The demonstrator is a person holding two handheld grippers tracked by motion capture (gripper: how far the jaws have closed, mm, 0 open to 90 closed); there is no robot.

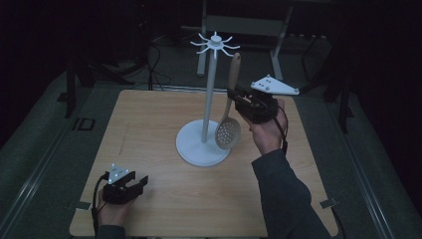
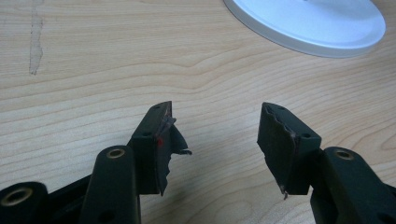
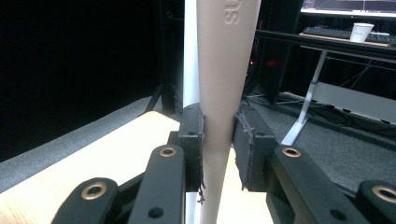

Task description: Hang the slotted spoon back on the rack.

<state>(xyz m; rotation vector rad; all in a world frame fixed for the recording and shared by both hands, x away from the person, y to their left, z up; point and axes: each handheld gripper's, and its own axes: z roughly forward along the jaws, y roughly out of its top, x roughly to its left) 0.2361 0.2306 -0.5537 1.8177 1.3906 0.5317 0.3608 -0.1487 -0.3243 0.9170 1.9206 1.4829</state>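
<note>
A beige slotted spoon [image 1: 228, 130] hangs upright beside the white hook stand [image 1: 208, 99], its perforated bowl low over the stand's round base [image 1: 194, 149]. My right gripper [image 1: 234, 97] is shut on the spoon's handle [image 3: 223, 70], and the pads [image 3: 195, 140] press it from both sides. The stand's pole [image 3: 190, 51] rises just behind the handle. The handle's top reaches near the hooks [image 1: 215, 44]. My left gripper [image 1: 142, 180] rests low over the table's near left corner, open with nothing between its fingertips [image 2: 275, 140].
The wooden table [image 1: 149, 124] carries the stand's white base [image 2: 308, 23], which lies ahead of the left gripper. A faint scuff mark [image 2: 35, 42] marks the wood. Beyond the table stand a desk frame [image 1: 244, 25], cables and a paper cup [image 3: 361, 31].
</note>
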